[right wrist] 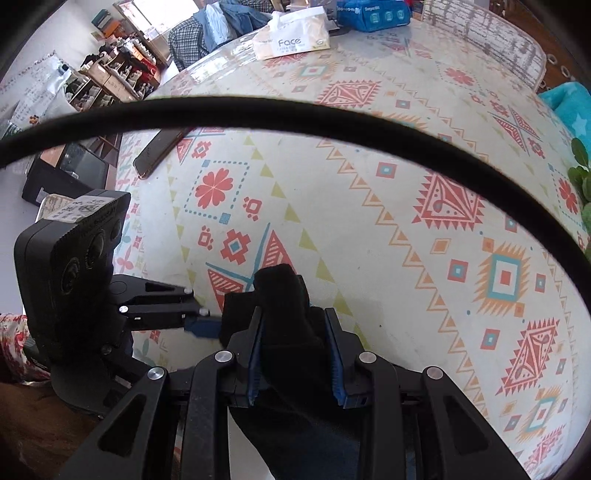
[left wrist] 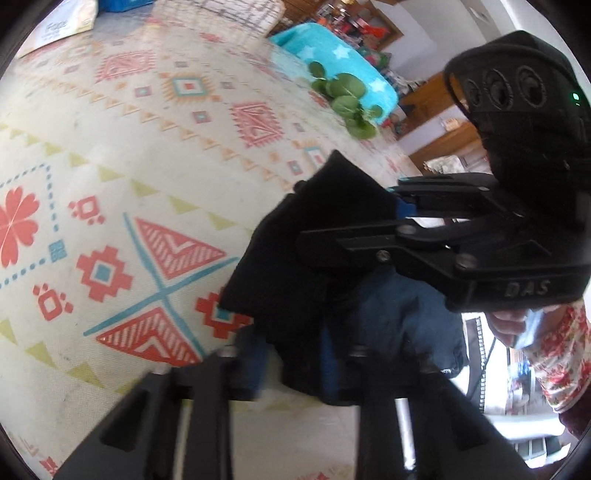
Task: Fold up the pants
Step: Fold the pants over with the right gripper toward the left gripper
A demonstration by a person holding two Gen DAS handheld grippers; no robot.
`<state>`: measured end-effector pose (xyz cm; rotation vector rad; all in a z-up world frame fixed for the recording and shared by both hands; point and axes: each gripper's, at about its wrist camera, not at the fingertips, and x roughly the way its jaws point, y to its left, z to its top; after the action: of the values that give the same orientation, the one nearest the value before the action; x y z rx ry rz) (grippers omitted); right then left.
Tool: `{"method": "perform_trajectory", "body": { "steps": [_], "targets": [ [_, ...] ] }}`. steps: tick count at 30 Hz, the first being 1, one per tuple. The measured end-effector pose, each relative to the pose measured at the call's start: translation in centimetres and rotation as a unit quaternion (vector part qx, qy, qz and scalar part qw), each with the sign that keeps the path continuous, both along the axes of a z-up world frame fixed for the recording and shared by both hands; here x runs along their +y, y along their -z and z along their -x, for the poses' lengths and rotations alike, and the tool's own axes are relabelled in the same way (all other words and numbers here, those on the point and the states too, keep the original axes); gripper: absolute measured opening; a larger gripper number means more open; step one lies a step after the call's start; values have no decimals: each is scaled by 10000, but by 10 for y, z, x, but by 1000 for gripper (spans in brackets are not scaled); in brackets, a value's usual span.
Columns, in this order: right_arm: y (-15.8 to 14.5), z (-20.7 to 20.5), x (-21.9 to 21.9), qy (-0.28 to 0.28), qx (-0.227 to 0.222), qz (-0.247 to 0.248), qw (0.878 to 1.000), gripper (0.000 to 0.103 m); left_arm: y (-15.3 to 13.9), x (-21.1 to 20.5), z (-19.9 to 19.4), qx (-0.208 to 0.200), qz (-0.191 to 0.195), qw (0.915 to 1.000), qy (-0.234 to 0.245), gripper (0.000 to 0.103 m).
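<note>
The dark navy pants (left wrist: 306, 258) hang bunched between both grippers above the patterned table. In the left wrist view my left gripper (left wrist: 299, 373) is shut on the pants' lower fold, and my right gripper (left wrist: 391, 221) comes in from the right, shut on the cloth's upper edge. In the right wrist view my right gripper (right wrist: 295, 350) is shut on a thick wad of the pants (right wrist: 284, 306) between its blue pads (right wrist: 337, 365). My left gripper (right wrist: 207, 321) pinches the same cloth from the left.
The table (right wrist: 369, 221) has a patterned cover. A phone (right wrist: 159, 151) lies at its left edge, a tissue pack (right wrist: 291, 40) and blue packet (right wrist: 373, 14) at the far side. A turquoise towel (left wrist: 343, 62) and green leaves (left wrist: 347, 99) sit at the right. A black cable (right wrist: 295, 114) crosses the right wrist view.
</note>
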<state>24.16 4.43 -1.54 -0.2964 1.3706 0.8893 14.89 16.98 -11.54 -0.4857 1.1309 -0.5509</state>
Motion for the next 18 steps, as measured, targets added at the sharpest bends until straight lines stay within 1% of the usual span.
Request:
{"method": "perform_trajectory", "body": {
  "steps": [3,10,14,18],
  "targets": [
    [-8,2,-8,88,-62,-31,9999,32,-9,-4,1,-73,-2,9999,81,14],
    [-36,18,-34,287,-292,-221,9989,32,-44,-29,16,-397,-24,9988,296,12],
    [-52,32,-64,446,-404,-357,9975,32,-64,-62,27,-589,23,9974,426,12],
    [-63,48,-106,701,-535,-360,9955,32,-73,-103,32,-635,132,9961,593,12]
  ]
}}
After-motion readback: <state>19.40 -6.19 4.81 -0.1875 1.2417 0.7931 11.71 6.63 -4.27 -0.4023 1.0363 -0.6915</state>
